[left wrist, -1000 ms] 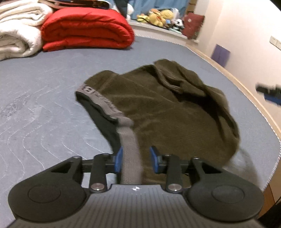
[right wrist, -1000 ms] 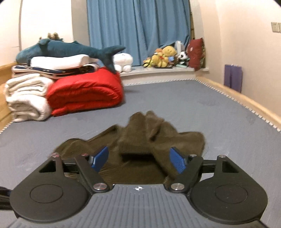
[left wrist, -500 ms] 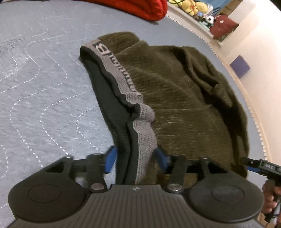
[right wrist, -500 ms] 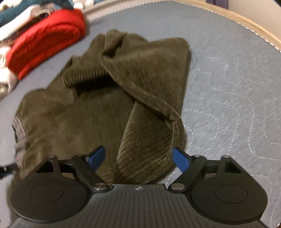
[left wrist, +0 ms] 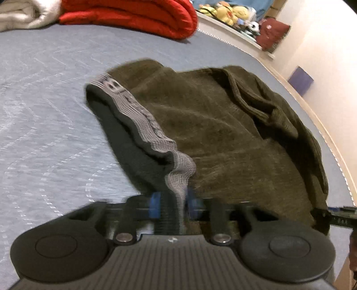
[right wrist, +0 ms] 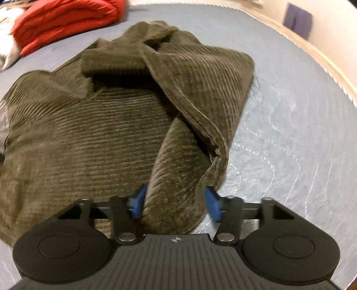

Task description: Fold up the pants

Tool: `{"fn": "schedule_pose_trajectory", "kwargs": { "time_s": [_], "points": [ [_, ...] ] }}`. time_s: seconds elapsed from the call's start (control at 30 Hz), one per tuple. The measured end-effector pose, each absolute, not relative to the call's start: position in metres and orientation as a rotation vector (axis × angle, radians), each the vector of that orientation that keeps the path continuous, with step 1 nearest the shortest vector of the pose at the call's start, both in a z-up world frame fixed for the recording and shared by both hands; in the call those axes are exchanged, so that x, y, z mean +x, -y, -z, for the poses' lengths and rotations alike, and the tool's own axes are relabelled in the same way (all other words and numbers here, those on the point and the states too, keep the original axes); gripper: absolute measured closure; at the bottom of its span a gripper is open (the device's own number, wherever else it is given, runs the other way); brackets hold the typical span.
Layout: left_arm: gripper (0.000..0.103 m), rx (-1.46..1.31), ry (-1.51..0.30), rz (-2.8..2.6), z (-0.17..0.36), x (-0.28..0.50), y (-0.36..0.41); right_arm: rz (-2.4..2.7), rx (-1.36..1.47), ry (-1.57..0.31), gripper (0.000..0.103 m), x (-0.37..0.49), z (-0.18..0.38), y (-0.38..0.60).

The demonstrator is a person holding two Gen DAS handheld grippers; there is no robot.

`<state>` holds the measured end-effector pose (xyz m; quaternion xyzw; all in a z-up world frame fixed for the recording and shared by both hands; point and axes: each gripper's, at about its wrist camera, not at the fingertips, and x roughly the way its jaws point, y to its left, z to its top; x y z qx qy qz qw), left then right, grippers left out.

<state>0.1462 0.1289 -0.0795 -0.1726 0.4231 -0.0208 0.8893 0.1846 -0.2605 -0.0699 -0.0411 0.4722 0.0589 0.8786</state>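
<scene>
Olive corduroy pants (left wrist: 223, 133) lie bunched on the grey-blue quilted mattress (left wrist: 44, 111). Their grey waistband (left wrist: 142, 125) runs toward my left gripper (left wrist: 173, 204), which is shut on its near end. In the right wrist view the pants (right wrist: 89, 133) spread to the left, with a folded leg flap (right wrist: 196, 93) on top. My right gripper (right wrist: 176, 204) has its blue fingers on either side of a hanging fold of the pants (right wrist: 178, 178), with a gap still showing at the right finger. The right gripper's tip (left wrist: 341, 212) shows at the pants' right edge in the left wrist view.
A red folded quilt (left wrist: 133, 15) and white blankets (left wrist: 22, 13) lie at the far end of the mattress. Plush toys (left wrist: 225, 11) sit on a ledge beyond. The mattress's right edge (left wrist: 330, 138) runs close to the wall.
My left gripper has closed tighter on the waistband. My right gripper has come down onto the pants and its fingers have narrowed around a fold.
</scene>
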Motion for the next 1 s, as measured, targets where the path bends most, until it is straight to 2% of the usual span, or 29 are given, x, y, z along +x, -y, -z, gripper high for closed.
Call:
{"fn": "schedule_pose_trajectory", "kwargs": {
  "time_s": [0.03,0.07,0.1,0.13,0.27,0.4,0.77,0.93,1.0],
  "points": [
    [0.084,-0.366,-0.869,0.056,0.076,0.143,-0.131,-0.136,-0.107,-0.980,0.064,0.182,0.069,0.259],
    [0.085,-0.362,-0.854,0.067,0.071,0.139,-0.131,-0.152,-0.129,-0.976,0.069,0.178,0.067,0.258],
    [0.085,-0.340,-0.833,0.081,0.065,0.134,-0.130,-0.169,-0.141,-0.975,0.083,0.176,0.065,0.256],
    [0.086,-0.322,-0.817,0.097,0.061,0.129,-0.131,-0.195,-0.145,-0.979,0.085,0.173,0.062,0.254],
    [0.088,-0.347,-0.803,0.103,0.047,0.109,-0.147,-0.266,-0.324,-0.939,0.089,0.151,0.052,0.230],
    [0.089,-0.398,-0.786,0.059,0.032,0.088,-0.181,-0.393,-0.376,-0.928,0.091,0.128,0.042,0.202],
    [0.088,-0.408,-0.894,-0.004,0.014,0.002,-0.264,-0.798,-0.658,-0.904,0.091,0.037,0.036,0.111],
    [0.081,-0.317,-0.971,-0.048,0.019,0.005,-0.259,-0.839,-0.699,-0.884,0.090,0.032,0.034,0.103],
    [0.073,-0.299,-0.960,-0.081,0.016,0.011,-0.255,-0.840,-0.646,-0.898,0.089,0.043,0.028,0.109]
  ]
}}
